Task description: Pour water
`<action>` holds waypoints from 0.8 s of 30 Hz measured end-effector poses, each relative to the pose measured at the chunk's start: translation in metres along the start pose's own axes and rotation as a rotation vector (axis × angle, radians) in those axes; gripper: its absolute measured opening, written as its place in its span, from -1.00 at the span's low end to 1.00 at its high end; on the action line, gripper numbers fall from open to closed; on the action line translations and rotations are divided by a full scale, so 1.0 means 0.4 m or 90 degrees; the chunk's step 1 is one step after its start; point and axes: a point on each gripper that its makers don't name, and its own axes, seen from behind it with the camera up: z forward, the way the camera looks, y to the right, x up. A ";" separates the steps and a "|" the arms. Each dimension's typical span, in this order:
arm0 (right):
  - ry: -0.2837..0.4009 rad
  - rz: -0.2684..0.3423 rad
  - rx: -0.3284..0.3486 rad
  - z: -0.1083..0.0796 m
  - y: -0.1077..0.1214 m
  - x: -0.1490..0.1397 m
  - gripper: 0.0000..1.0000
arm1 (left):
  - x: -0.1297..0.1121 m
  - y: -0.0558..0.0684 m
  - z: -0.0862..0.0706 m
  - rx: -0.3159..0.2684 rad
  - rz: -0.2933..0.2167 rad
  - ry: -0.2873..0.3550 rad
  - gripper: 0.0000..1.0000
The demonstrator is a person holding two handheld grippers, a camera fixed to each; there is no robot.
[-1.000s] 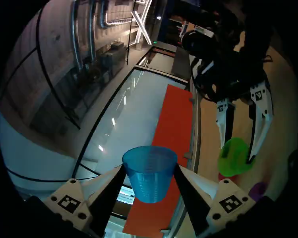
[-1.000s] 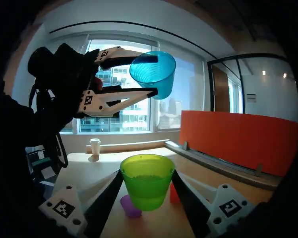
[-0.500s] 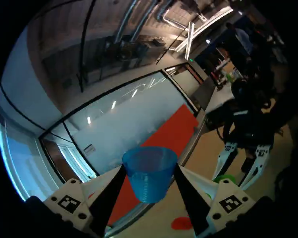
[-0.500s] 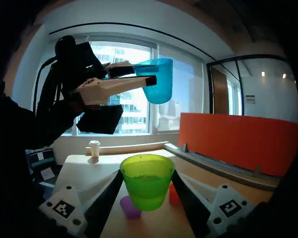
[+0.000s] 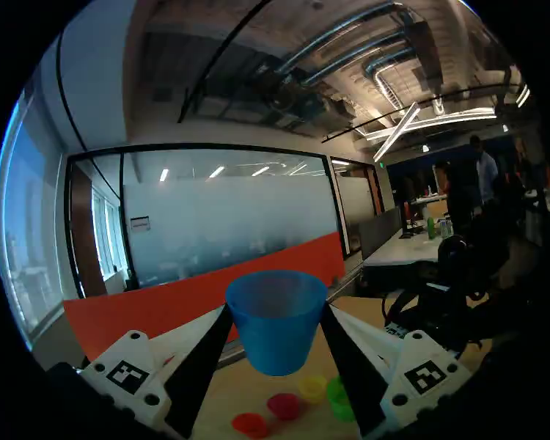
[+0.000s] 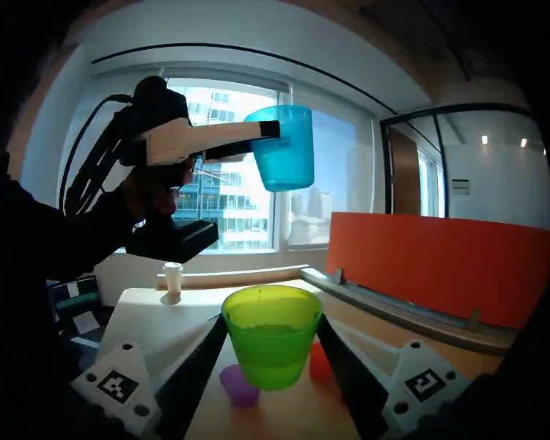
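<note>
blue cup (image 5: 276, 334) stands upright, pinched between the left tongs (image 5: 276, 315), above small cups (image 5: 286, 405) on the tabletop (image 5: 224, 386) in the left gripper view. in the right gripper view the right tongs (image 6: 272, 323) pinch a green cup (image 6: 272, 345), kept level, likely so its water (image 6: 272, 367) stays in; the blue cup hangs high above it.

Bright window backlight — dim, fisheye-warped edges
</note>
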 end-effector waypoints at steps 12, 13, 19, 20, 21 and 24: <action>0.001 -0.004 -0.002 0.001 -0.006 0.011 0.80 | -0.028 -0.010 -0.002 -0.011 -0.100 -0.020 0.69; 0.001 -0.004 -0.002 0.001 -0.005 0.011 0.80 | -0.028 -0.011 -0.002 -0.010 -0.094 -0.020 0.69; 0.001 -0.003 -0.003 0.003 -0.006 0.014 0.80 | -0.027 -0.007 -0.010 -0.011 -0.079 -0.025 0.69; 0.001 -0.003 -0.003 0.003 -0.006 0.015 0.80 | -0.027 -0.005 -0.012 -0.013 -0.080 -0.027 0.69; 0.001 -0.004 -0.003 0.003 -0.006 0.016 0.80 | -0.029 -0.007 -0.013 -0.013 -0.081 -0.028 0.69; -0.001 -0.005 -0.005 0.000 -0.006 0.019 0.80 | -0.037 -0.013 -0.018 -0.011 -0.086 -0.032 0.69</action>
